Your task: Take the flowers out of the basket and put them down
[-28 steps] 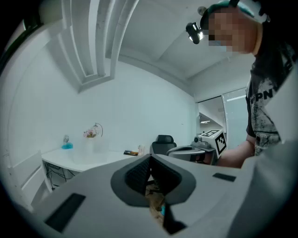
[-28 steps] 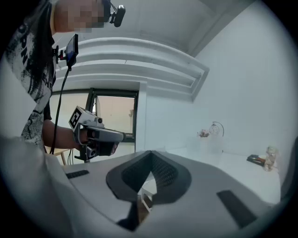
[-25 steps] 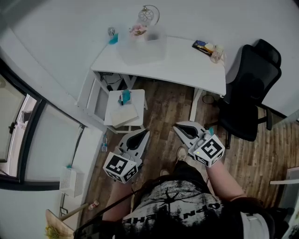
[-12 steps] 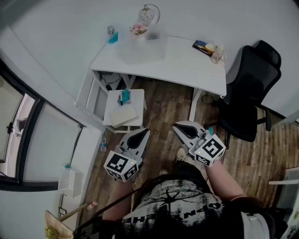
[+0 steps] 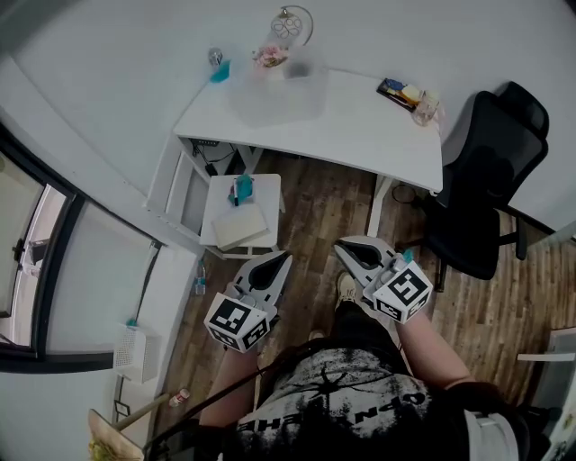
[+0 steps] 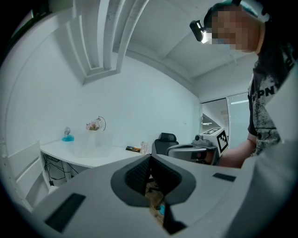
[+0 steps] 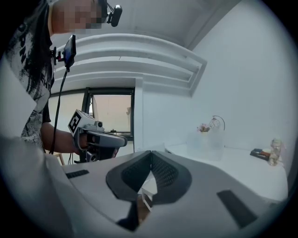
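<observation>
Pink flowers [image 5: 269, 57] sit in a small basket with a wire hoop handle [image 5: 290, 20] at the back of the white desk [image 5: 360, 126], by the wall. They also show far off in the left gripper view as flowers [image 6: 93, 125] and in the right gripper view as flowers [image 7: 203, 127]. Whether the basket stands in or behind the translucent bin [image 5: 274, 90] I cannot tell. My left gripper [image 5: 281, 258] and right gripper [image 5: 342, 245] hover side by side over the wooden floor, well short of the desk. Both are shut with nothing between the jaws.
A small white side table [image 5: 236, 214] with a teal object stands just ahead of the left gripper. A black office chair [image 5: 481, 185] stands at the right. On the desk are a blue item [image 5: 219, 70], a dark flat item [image 5: 394, 87] and a glass jar [image 5: 427, 106].
Both grippers hold nearly the same place. The head view has shifted a little, so the desk and chair sit slightly further right.
</observation>
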A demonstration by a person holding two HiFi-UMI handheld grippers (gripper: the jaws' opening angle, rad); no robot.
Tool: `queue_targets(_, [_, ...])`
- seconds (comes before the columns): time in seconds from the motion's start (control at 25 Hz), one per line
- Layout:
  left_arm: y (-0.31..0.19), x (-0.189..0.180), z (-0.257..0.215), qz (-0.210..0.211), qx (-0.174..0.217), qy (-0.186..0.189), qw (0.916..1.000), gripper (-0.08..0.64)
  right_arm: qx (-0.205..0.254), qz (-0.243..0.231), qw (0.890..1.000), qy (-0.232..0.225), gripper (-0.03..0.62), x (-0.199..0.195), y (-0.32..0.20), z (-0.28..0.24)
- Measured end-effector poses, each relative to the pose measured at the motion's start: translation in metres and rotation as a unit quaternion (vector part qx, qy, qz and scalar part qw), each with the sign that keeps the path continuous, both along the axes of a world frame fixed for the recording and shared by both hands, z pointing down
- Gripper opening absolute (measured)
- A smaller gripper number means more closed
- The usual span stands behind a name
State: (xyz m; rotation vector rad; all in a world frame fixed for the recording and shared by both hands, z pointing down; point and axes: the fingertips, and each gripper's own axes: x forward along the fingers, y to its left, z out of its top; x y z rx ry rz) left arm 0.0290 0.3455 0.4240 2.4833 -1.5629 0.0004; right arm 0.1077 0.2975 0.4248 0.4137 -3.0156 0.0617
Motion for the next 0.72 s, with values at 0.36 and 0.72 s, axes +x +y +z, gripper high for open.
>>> queue_targets(0.36, [-0.056, -0.015, 0.008, -0.012, -0.013, -0.001, 0.9999, 0.014, -0.005, -0.02, 1.0, 0.001, 0.017, -0.02, -0.056, 0.008])
queue_targets(0.72, [-0.136, -0.023, 0.004, -0.037, -0.021, -0.005, 0.9991, 0.014, -0.012, -0.045, 0.999, -0.002, 0.016, -0.031, -0.143, 0.006])
